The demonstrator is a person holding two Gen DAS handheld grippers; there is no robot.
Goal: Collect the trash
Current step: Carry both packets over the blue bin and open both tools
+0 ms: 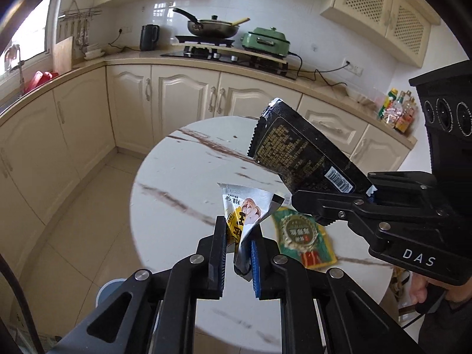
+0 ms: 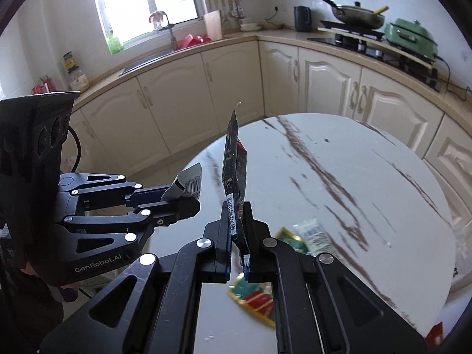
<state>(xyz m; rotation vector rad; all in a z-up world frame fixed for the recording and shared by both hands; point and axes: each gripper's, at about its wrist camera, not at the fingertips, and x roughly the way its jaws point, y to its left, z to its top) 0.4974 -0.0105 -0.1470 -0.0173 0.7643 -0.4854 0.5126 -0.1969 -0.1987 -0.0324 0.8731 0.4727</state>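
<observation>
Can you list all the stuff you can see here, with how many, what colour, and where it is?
black wrapper: 1, black, held above table
silver wrapper: 1, silver and yellow, held above table
green wrapper: 1, green and red, lying on table
table: 1, white marble, round, middle
frying pan: 1, dark, on stove
electric cooker: 1, green, right of the pan
kettle: 1, black, counter
left gripper: 1, black, shut on silver wrapper
right gripper: 1, black, shut on black wrapper

Round white marble surface with brown veins; glossy black foil wrapper with gold print; green, gold and red packet; silver-yellow sachet.
</observation>
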